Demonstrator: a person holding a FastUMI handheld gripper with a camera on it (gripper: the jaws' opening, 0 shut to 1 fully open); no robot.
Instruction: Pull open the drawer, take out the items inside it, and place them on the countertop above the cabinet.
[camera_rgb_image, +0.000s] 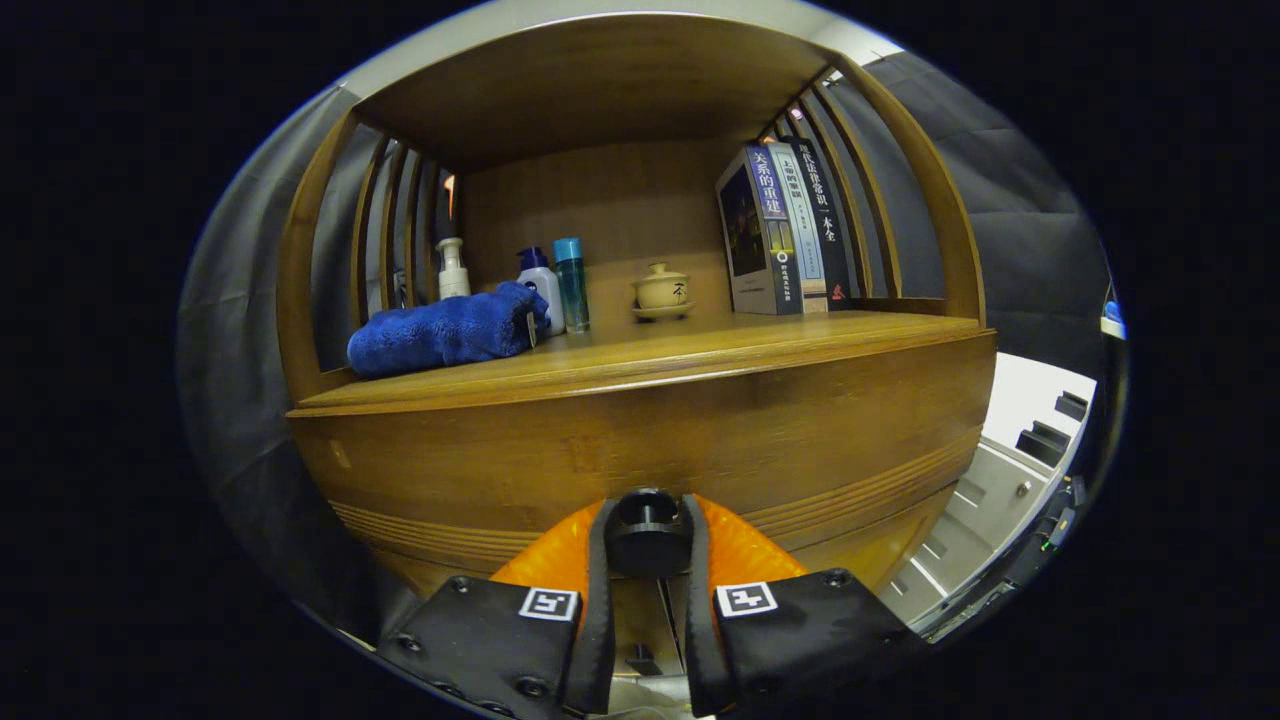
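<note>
A wooden cabinet (640, 440) fills the booth; the hand-held gripper (648, 540) clamps the drawer's hard round knob (648, 535), a rigid, likely slick hold for a straight pull.

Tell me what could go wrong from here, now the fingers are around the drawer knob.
1. The gripper is shut on the round black knob; a pull off-axis could let the fingers slip off it.
2. The countertop already holds a blue towel, bottles, a lidded cup and books, so anything placed there could knock them.
</note>
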